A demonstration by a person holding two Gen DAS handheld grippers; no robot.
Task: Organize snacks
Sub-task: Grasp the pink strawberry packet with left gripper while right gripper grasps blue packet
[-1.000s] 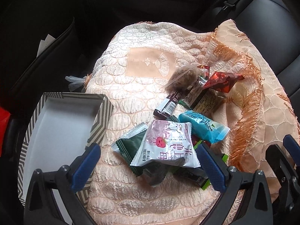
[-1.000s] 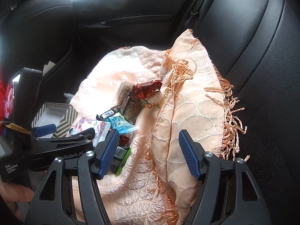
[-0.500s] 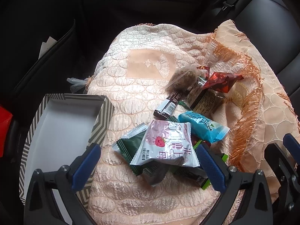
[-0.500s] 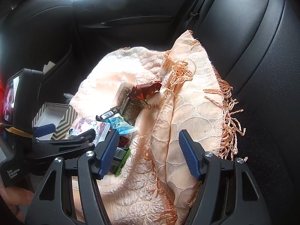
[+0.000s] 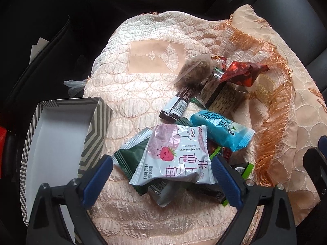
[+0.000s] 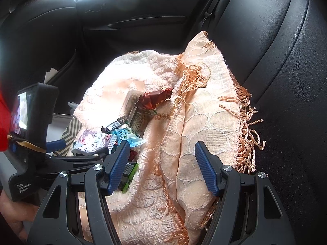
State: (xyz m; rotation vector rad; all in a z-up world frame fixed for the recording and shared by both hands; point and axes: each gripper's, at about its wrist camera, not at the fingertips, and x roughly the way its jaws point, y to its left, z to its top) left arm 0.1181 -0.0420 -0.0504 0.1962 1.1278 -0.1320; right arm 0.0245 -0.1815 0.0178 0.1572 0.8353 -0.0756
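Two grippers hover over one heap of snacks on a peach cloth (image 5: 143,94) spread across a black car seat (image 6: 286,81). At nine o'clock in the left wrist view sits the striped box (image 5: 96,122), white inside and holding nothing that shows. The left gripper (image 5: 162,175) has its jaws released, spread either side of the strawberry pack (image 5: 173,155) at six o'clock, not touching it as far as I can tell. That pack lies on top of a green pack (image 5: 130,159), so my judgement is that the step in hand is to take it first: come down square, close on its crimped side seams rather than the puffed middle, lift clear of the green one beneath, then carry it toward nine o'clock and let go low inside the box. Slippery foil may slide, so a slow squeeze is wise.

Toward three o'clock lie a blue pack (image 5: 222,130), a dark bar (image 5: 177,106) with a barcode, a clear bag (image 5: 194,71) of brown bits and a red wrapper (image 5: 243,73). The right gripper (image 6: 162,167) hangs at the cloth's fringed fold with jaws released, holding nothing.

Writing: the strawberry pack carries large pink Chinese characters and a smiling strawberry; the blue pack has print too small to read. In the right wrist view, the left unit's body reads "Data Acquisition System".
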